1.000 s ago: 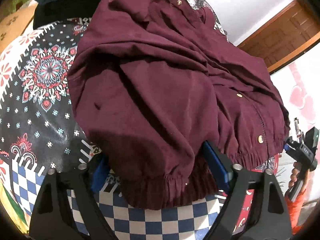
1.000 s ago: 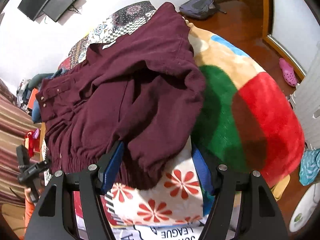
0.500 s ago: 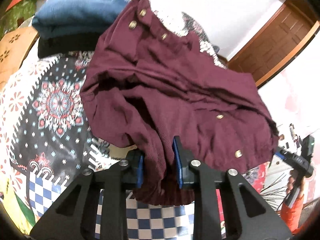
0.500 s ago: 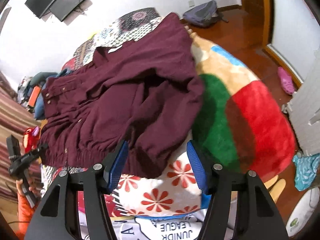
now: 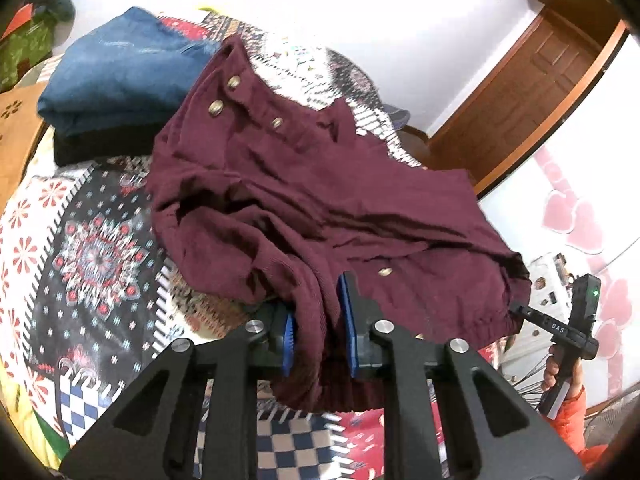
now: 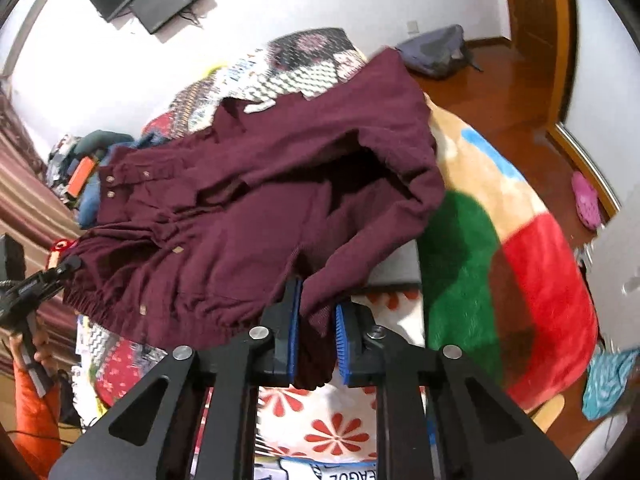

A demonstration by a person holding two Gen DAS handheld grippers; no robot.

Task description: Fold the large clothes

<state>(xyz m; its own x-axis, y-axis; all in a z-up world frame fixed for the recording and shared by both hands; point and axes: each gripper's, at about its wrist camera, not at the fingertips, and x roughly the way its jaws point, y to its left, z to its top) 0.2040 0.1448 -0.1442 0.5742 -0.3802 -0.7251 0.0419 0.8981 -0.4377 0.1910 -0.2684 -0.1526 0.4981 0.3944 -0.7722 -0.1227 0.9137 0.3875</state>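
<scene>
A large maroon corduroy jacket (image 5: 312,200) with brass snaps lies spread on the bed, partly lifted at its near side. My left gripper (image 5: 318,326) is shut on a sleeve cuff of the jacket, which hangs bunched between the blue pads. In the right wrist view the same jacket (image 6: 248,216) stretches away to the left, and my right gripper (image 6: 316,332) is shut on the other sleeve cuff. Each gripper shows small at the far edge of the other's view, near the jacket's elastic hem.
A patterned quilt (image 5: 92,248) covers the bed under the jacket. Folded blue and black clothes (image 5: 116,80) are stacked at the far left. A red, green and tan blanket (image 6: 512,240) lies right of the jacket. A wooden door (image 5: 520,92) and wood floor (image 6: 500,80) lie beyond.
Both grippers have closed on the sleeve cuffs, left first, then right, and have lifted them up and back from the bed. The jacket's near side has risen with them.
</scene>
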